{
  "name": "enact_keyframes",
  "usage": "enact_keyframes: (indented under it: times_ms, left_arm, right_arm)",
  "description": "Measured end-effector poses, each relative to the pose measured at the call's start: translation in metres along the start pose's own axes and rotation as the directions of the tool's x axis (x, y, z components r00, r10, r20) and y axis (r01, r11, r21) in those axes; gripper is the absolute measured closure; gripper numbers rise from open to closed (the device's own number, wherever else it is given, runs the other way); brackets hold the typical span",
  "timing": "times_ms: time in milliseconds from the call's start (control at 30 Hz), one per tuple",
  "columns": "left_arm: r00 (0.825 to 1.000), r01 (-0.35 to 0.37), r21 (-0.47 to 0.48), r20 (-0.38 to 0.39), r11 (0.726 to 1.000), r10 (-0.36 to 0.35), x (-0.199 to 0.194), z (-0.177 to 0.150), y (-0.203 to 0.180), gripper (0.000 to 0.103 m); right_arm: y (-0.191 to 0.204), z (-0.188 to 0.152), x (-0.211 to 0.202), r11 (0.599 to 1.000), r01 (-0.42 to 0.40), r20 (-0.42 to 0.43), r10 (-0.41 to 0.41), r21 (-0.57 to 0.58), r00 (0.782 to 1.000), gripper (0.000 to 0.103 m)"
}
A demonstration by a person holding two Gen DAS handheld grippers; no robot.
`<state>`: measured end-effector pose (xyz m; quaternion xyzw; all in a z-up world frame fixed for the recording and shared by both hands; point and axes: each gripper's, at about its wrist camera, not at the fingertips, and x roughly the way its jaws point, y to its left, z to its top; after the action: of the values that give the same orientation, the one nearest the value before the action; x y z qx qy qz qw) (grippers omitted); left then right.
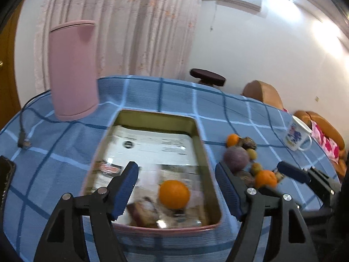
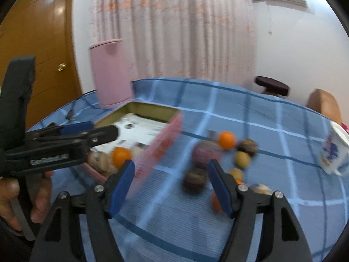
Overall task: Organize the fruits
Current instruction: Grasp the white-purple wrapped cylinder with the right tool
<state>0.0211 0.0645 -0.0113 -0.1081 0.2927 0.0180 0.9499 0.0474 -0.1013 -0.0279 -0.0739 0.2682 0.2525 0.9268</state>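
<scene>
A pink rectangular tin (image 1: 208,157) lined with printed paper sits on the blue checked tablecloth. An orange (image 1: 174,194) and a brownish fruit (image 1: 142,211) lie in its near end. My left gripper (image 1: 176,187) is open and empty above that end. A pile of loose fruits lies right of the tin: oranges (image 1: 265,178), a purple fruit (image 1: 236,156), small yellow ones (image 1: 252,154). My right gripper (image 2: 171,187) is open and empty, low over the cloth beside the tin (image 2: 161,144) and a dark fruit (image 2: 194,180). The left gripper (image 2: 104,131) shows in the right wrist view.
A tall pink canister (image 1: 73,69) stands behind the tin at the left. A white printed mug (image 1: 297,134) stands at the right edge of the table. A black cable (image 1: 23,131) lies at the left. A stool (image 1: 207,77) and chairs stand beyond the table.
</scene>
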Motion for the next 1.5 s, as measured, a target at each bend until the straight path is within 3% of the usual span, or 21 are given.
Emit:
enact_keyframes:
  times_ms: [367, 533, 1000, 1200, 1300, 1500]
  left_arm:
    - [0.998, 0.061, 0.106, -0.036, 0.992, -0.058, 0.014, -0.006, -0.055, 0.029]
    - [0.996, 0.085, 0.136, -0.054, 0.987, -0.078, 0.023, -0.008, -0.074, 0.029]
    - [0.991, 0.114, 0.160, -0.092, 0.980, -0.100, 0.039, -0.014, -0.090, 0.029]
    - [0.987, 0.139, 0.177, -0.108, 0.974, -0.121, 0.041, -0.018, -0.098, 0.029]
    - [0.986, 0.143, 0.194, -0.116, 0.970, -0.123, 0.043, -0.020, -0.103, 0.029]
    - [0.983, 0.155, 0.200, -0.124, 0.968, -0.132, 0.046, -0.020, -0.107, 0.029]
  right_arm:
    - [-0.073, -0.016, -0.018, 0.982, 0.145, -0.021, -0.144, 0.123, 0.989, 0.031]
    - [-0.101, -0.022, -0.007, 0.959, 0.220, -0.098, -0.205, 0.181, 0.974, 0.031]
    - [-0.106, -0.024, 0.018, 0.967, 0.106, -0.185, -0.064, 0.231, 0.981, 0.045]
    - [-0.135, -0.031, 0.028, 0.920, 0.018, -0.190, 0.062, 0.392, 0.980, 0.047]
    - [-0.129, -0.032, 0.026, 0.925, -0.006, -0.194, 0.086, 0.379, 0.977, 0.063]
    - [-0.124, -0.031, 0.029, 0.931, -0.004, -0.206, 0.085, 0.364, 0.975, 0.065]
